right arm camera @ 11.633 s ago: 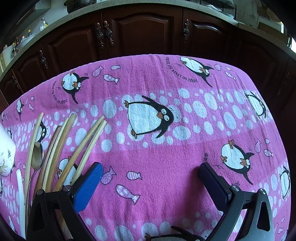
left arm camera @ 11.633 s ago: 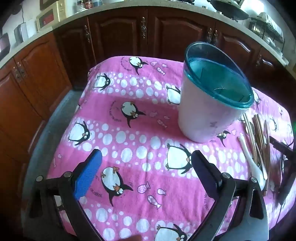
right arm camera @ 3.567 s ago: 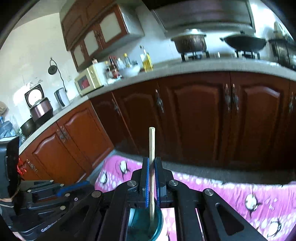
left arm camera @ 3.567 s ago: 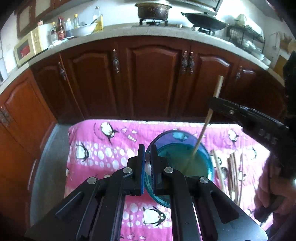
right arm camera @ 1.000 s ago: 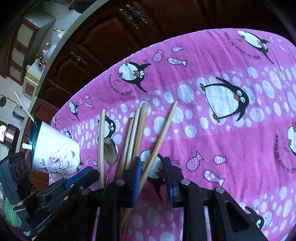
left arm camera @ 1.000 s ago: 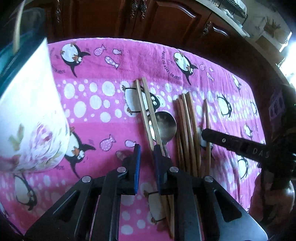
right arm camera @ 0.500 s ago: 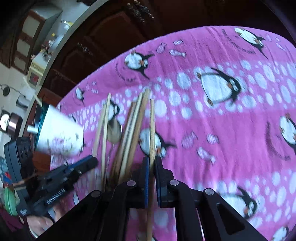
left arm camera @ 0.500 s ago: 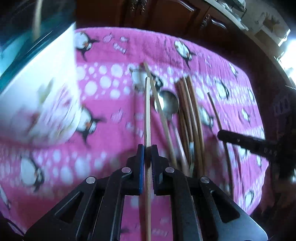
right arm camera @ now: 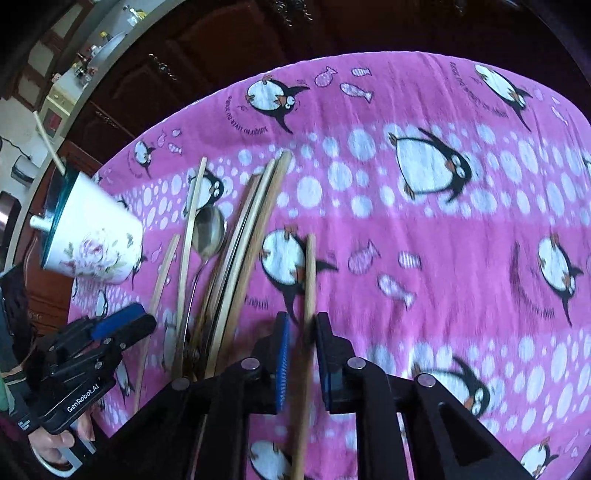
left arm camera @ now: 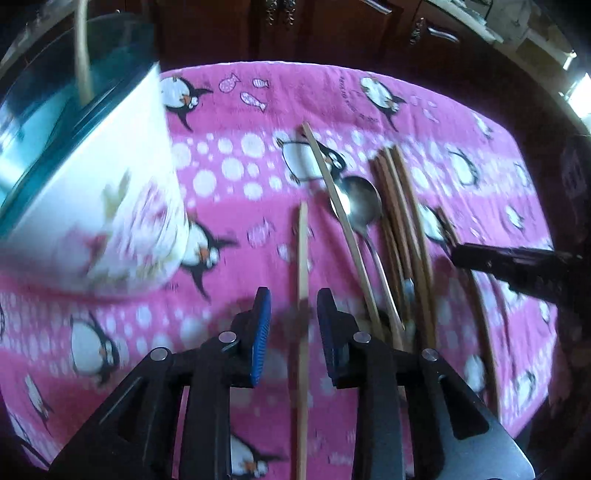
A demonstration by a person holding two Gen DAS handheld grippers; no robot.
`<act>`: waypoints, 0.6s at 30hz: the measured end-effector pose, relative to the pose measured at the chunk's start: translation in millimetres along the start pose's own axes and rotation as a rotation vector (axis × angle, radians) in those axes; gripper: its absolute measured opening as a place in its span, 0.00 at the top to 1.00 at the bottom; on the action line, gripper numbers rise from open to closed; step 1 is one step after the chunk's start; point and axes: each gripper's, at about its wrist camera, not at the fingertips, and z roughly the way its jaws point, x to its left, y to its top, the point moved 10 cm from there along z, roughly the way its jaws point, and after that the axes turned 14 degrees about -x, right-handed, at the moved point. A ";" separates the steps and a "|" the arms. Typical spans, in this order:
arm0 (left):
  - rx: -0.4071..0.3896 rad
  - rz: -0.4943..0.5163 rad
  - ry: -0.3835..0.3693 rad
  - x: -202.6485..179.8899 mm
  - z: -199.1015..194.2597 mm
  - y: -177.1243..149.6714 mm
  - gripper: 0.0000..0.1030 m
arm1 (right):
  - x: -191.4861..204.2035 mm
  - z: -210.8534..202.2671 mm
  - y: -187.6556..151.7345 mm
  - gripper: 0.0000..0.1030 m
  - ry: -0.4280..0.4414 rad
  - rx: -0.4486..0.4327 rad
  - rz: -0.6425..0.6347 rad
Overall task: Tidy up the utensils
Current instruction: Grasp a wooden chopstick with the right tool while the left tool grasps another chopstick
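A white flowered utensil cup (left arm camera: pixel 92 192) with a teal rim stands at the left on the pink penguin cloth, with a chopstick (left arm camera: pixel 82 55) standing in it; it also shows in the right wrist view (right arm camera: pixel 92 240). My left gripper (left arm camera: pixel 293 314) is open, its pads apart around a loose wooden chopstick (left arm camera: pixel 303 258) that touches neither pad. My right gripper (right arm camera: pixel 302 332) is partly open, with another wooden chopstick (right arm camera: pixel 310 273) in the gap. A metal spoon (left arm camera: pixel 360 206) and several chopsticks (left arm camera: pixel 402 221) lie between the grippers.
The pink penguin cloth (right arm camera: pixel 443 258) covers the table. Dark wooden cabinets (left arm camera: pixel 295 22) stand behind it. The right gripper's finger (left arm camera: pixel 517 266) reaches in from the right of the left wrist view. The left gripper (right arm camera: pixel 107 332) sits at the lower left of the right wrist view.
Both grippers were shut on chopsticks half a second ago. Now both sets of jaws have opened, the left wider, and the chopsticks sit loose between the pads. Both views are blurred by motion.
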 end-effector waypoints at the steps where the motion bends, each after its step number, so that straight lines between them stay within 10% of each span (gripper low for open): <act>1: 0.011 0.001 0.009 -0.2 7.0 2.3 0.71 | -0.5 2.7 2.4 0.87 -0.009 0.001 -0.005; 8: -0.017 0.049 0.021 -12.5 22.1 12.5 0.57 | 0.3 12.1 12.2 0.95 -0.021 -0.024 -0.039; 11: -0.017 0.053 -0.011 -12.9 16.7 11.6 0.95 | 4.0 4.0 12.6 0.95 -0.004 -0.048 -0.042; 18: -0.127 0.012 -0.136 -7.4 -48.3 28.5 0.97 | 23.9 -50.4 24.0 0.95 0.072 -0.160 -0.062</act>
